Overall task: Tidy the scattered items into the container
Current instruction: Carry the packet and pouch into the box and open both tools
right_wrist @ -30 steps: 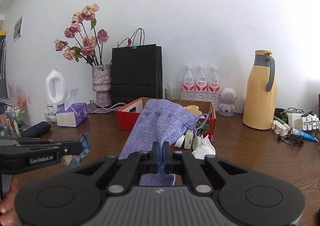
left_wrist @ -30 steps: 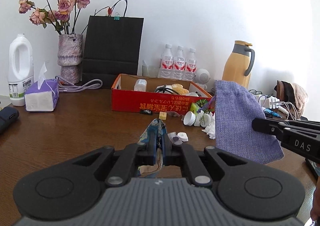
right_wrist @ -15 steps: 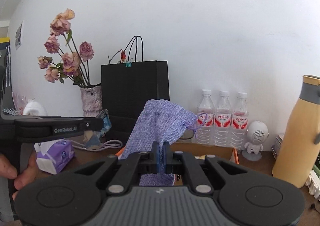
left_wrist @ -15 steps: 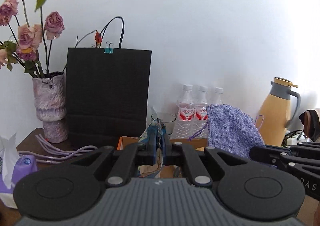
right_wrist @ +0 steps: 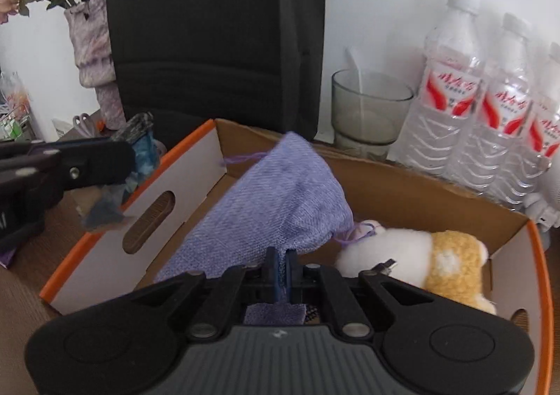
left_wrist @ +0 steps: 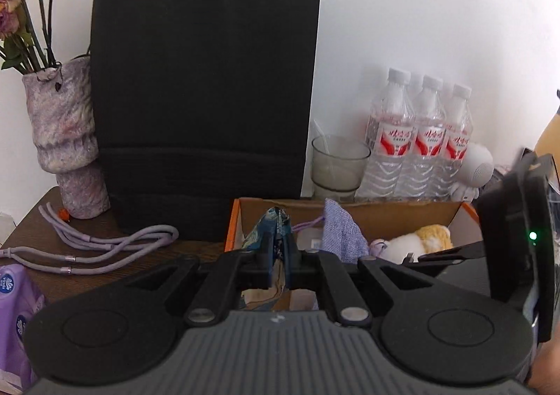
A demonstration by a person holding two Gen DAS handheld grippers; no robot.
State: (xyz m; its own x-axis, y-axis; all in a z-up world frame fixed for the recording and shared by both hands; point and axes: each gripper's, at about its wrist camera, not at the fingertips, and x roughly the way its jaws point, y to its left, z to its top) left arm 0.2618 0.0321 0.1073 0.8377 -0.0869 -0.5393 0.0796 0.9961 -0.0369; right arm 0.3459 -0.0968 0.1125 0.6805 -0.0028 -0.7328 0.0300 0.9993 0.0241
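So at this point both grippers were angled down toward the box, each one with something pinched in it.

Leftmost, the left gripper [left_wrist: 278,251] had its jaws clamped together on a crumpled blue patterned wrapper [left_wrist: 274,225], which stuck up from between the fingers. From the right wrist camera you could see that gripper [right_wrist: 120,164] coming in from the left, level-ish, with the wrapper [right_wrist: 140,146] hanging just outside the left wall of the orange cardboard box [right_wrist: 196,164], about over the rim, not inside yet as far as I could tell. Beyond it on the worktop [left_wrist: 147,256] sat a purple cord [left_wrist: 105,241], a vase [left_wrist: 64,136] and a big black paper bag [left_wrist: 206,87].

Next over, the right gripper [right_wrist: 279,270] was tilted steeply down into the box, jaws squeezed shut on the bottom edge of a purple cloth pouch [right_wrist: 276,192]. The pouch draped forward from the gripper, over the box interior. Just right of the gripper tips a white and yellow plush toy [right_wrist: 420,255] lay inside the box.

Past the box, a glass [right_wrist: 367,108] and three water bottles [right_wrist: 455,104] stood along the wall.
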